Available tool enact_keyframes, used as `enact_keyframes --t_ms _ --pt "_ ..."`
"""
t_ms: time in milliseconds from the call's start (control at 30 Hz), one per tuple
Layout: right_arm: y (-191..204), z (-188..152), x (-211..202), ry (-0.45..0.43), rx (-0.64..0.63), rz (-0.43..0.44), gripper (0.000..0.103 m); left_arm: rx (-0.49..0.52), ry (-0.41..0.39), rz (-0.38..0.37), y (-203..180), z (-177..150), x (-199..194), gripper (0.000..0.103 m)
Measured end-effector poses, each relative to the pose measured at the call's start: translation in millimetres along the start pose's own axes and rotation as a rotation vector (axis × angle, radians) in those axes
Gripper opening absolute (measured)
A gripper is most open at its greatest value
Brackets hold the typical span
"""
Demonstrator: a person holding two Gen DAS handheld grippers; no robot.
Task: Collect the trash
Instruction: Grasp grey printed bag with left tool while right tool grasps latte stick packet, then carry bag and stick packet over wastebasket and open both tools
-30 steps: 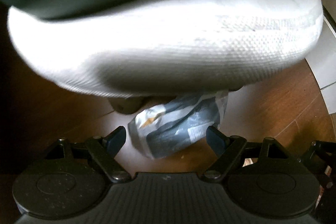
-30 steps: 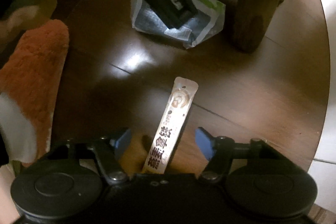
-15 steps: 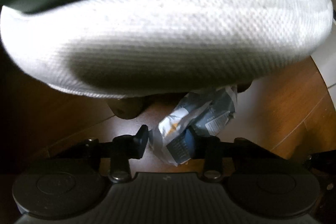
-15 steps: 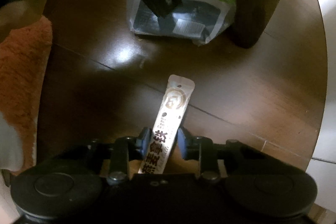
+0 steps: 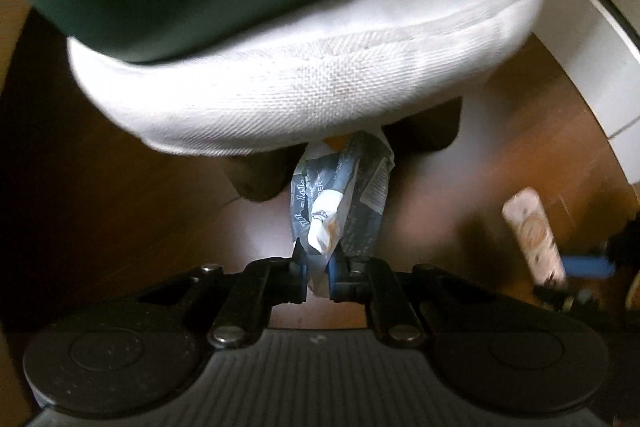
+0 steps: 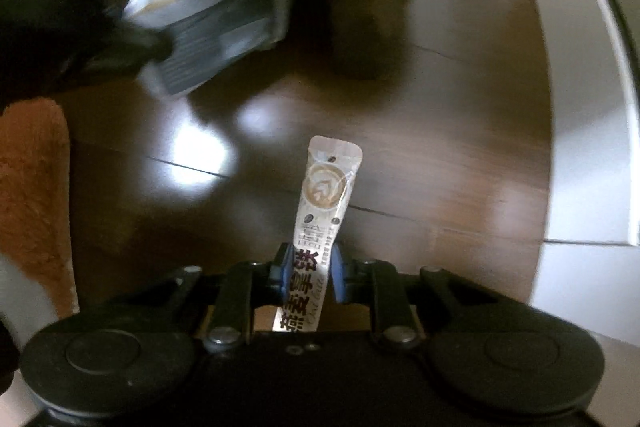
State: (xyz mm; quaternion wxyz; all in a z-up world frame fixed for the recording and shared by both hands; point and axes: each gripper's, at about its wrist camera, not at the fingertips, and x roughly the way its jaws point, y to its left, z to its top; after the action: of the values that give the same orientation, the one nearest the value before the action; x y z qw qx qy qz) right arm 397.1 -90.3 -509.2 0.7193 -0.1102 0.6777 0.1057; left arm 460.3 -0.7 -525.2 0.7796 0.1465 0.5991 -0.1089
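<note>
**Over the dark floor, two bits of trash are being lifted**

Under the white cushion [image 5: 304, 67], a crumpled blue-grey wrapper [image 5: 340, 203] is pinched in the left gripper [image 5: 318, 273]. Its jaws are pressed tight on the bottom edge of the wrapper, which hangs clear of the wooden floor [image 5: 520, 131]. A long thin coffee sachet [image 6: 320, 227] is held low down by the right gripper [image 6: 308, 275], and the jaws are closing on it a little more.

Both grips should be kept firm, because the wrapper is soft and could slip out. The left gripper should be drawn back gently so the wrapper is not caught on the chair leg [image 5: 260, 179] just beside it. The sachet should be kept away from the orange rug [image 6: 28, 187]. No bin can be seen yet.
</note>
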Motion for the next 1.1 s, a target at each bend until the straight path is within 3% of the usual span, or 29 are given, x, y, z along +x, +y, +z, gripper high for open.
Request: enact_keyframes --t_ms 200,500,767,967,1100 --pt "-7 13 -63 -0.032 0.034 -0.007 0.019 -0.006 0.014 0.016 9 -6 -58 0.008" --pt "-3 10 -200 -0.210 0.063 0.008 0.019 -0.105 -0.024 0.010 28 -19 -171 0.005" --pt "-12 -15 -301 -0.346 0.104 0.035 0.019 -0.186 -0.157 0.039 42 -22 -292 0.005" --pt "-22 -13 -368 -0.463 0.124 0.044 0.019 -0.227 -0.285 0.045 41 -19 -375 0.005" --pt "-27 -4 -411 -0.564 0.108 0.034 0.019 -0.259 -0.356 0.051 30 -4 -394 0.005"
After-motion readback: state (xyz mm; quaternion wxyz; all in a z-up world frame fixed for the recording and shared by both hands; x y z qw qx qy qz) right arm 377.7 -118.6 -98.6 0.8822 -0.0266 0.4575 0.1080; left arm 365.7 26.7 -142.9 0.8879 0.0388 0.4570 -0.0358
